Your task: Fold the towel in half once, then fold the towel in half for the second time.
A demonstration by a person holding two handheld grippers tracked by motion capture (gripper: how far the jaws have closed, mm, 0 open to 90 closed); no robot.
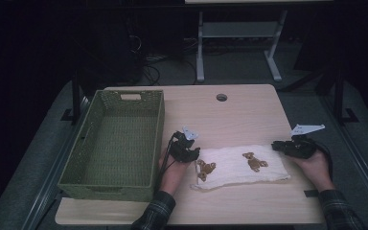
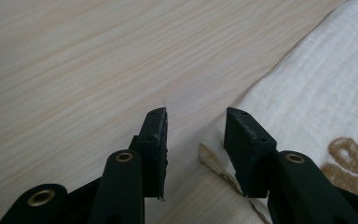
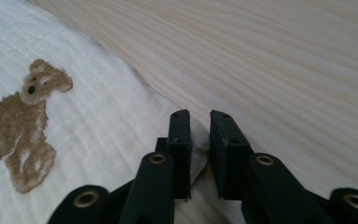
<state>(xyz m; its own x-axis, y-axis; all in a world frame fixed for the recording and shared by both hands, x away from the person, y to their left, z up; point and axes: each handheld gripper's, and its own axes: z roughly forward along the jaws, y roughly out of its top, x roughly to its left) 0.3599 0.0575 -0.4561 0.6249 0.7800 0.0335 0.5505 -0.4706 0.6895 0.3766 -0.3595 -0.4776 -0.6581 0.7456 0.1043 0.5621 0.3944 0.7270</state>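
From the high view, a white cloth (image 1: 239, 167) printed with two brown bears lies flat near the front edge of the worktop (image 1: 249, 108), right of a green woven basket (image 1: 117, 143) that stands along the left edge. The left gripper (image 1: 191, 152) sits at the cloth's left end and the right gripper (image 1: 280, 146) at its far right corner. The step in hand looks like taking hold of the cloth at both ends, probably to fold or lift it.

In the left gripper view, the left gripper (image 2: 196, 135) has its jaws spread, with a bare gap between them. The cloth's (image 2: 317, 93) hemmed corner lies under that gap, close to the right-hand jaw, and neither pad presses on it.

In the right gripper view, the right gripper (image 3: 199, 135) has its jaws nearly together, a narrow slit left between them. The cloth's (image 3: 98, 107) edge, by one bear (image 3: 23, 121), runs into that slit; whether the pads already pinch it I cannot tell.

Next, I judge, the left gripper must dip onto the corner and close, and the right must finish its pinch before either end rises.
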